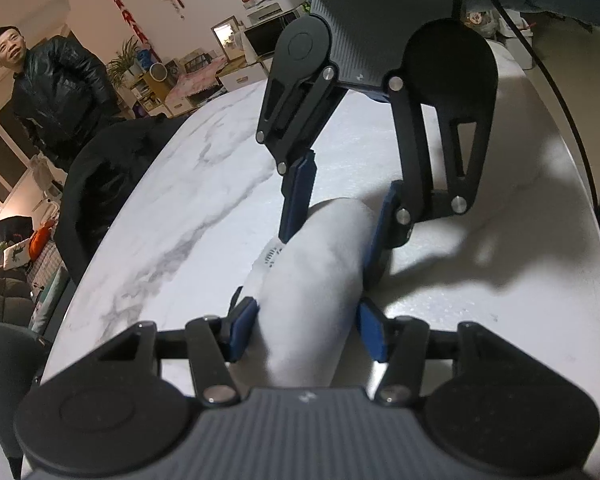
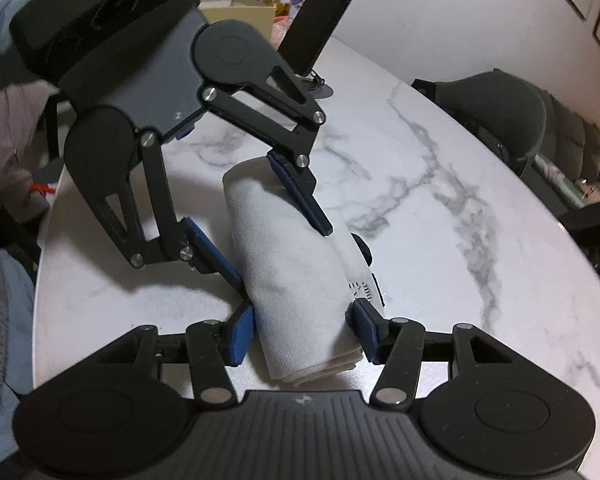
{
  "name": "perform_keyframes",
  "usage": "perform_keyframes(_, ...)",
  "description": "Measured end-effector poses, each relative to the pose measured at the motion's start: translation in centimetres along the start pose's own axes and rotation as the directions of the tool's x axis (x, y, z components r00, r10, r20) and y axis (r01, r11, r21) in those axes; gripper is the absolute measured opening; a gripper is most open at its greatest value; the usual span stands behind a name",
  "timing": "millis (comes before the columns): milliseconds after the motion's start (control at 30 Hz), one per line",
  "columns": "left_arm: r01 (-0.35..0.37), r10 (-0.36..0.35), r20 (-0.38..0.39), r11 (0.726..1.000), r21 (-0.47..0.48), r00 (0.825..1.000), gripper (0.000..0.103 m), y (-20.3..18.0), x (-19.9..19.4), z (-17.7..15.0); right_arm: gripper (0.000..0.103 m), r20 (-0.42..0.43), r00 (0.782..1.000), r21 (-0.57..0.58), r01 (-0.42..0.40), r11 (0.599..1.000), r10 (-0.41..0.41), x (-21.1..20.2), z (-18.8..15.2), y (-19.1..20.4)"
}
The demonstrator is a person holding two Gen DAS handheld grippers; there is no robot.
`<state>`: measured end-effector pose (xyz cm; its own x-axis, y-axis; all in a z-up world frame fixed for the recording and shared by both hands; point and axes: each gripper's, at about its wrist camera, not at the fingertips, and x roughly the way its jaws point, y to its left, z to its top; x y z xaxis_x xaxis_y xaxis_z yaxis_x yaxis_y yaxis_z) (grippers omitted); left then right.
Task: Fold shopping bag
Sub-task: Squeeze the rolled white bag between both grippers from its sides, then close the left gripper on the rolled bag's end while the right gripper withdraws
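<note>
The shopping bag [image 2: 296,276] I worked on was soft white cloth with a fine, matt weave, rolled into a thick bundle. My table [image 2: 440,184] was glossy white marble with grey veins, smooth and reflective. My left gripper [image 1: 306,330] and right gripper [image 2: 304,334] were matt black plastic with shiny metal rivets, ribbed grey bodies and dull blue rubbery pads [image 2: 240,334].

Your left gripper [image 1: 306,330] and right gripper [image 2: 304,330] face each other from opposite ends, both low and roughly level. Each has its blue-padded fingers [image 2: 240,332] spread partway, one pad on either side of what lies between them.
</note>
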<state>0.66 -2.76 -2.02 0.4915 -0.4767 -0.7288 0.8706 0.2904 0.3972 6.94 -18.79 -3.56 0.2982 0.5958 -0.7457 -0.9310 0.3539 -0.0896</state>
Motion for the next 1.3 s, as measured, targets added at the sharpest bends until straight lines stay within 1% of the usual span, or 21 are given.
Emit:
perform_keyframes(367, 0.016, -0.016, 0.006, 1.000, -0.027, 1.000, 0.052, 0.8, 0.1, -0.1, 0.053, 0.053, 0.996, 0.125, -0.084, 0.989, 0.078, -0.2, -0.6, -1.9)
perform_keyframes(767, 0.021, -0.020, 0.018, 0.998, -0.054, 1.000, 0.053, 1.5, 0.5, -0.1, 0.053, 0.101, 0.986, 0.242, -0.157, 0.958, 0.136, -0.2, -1.3, -3.7)
perform_keyframes(900, 0.026, -0.025, 0.017, 0.996, -0.081, 1.000, 0.053, 1.9, 0.7, -0.1, 0.053, 0.118, 0.981, 0.296, -0.183, 0.937, 0.155, -0.3, -1.6, -4.3)
perform_keyframes(1033, 0.022, -0.020, 0.022, 0.995, -0.100, 1.000, 0.054, 2.2, 0.8, -0.1, 0.053, 0.139, 0.975, 0.359, -0.213, 0.909, 0.174, -0.2, -1.9, -5.2)
perform_keyframes(1300, 0.015, -0.011, 0.021, 0.981, -0.192, 1.000, 0.056, 2.7, 1.0, -0.1, 0.054, 0.169, 0.968, 0.476, -0.247, 0.844, 0.188, 0.0, -2.2, -6.2)
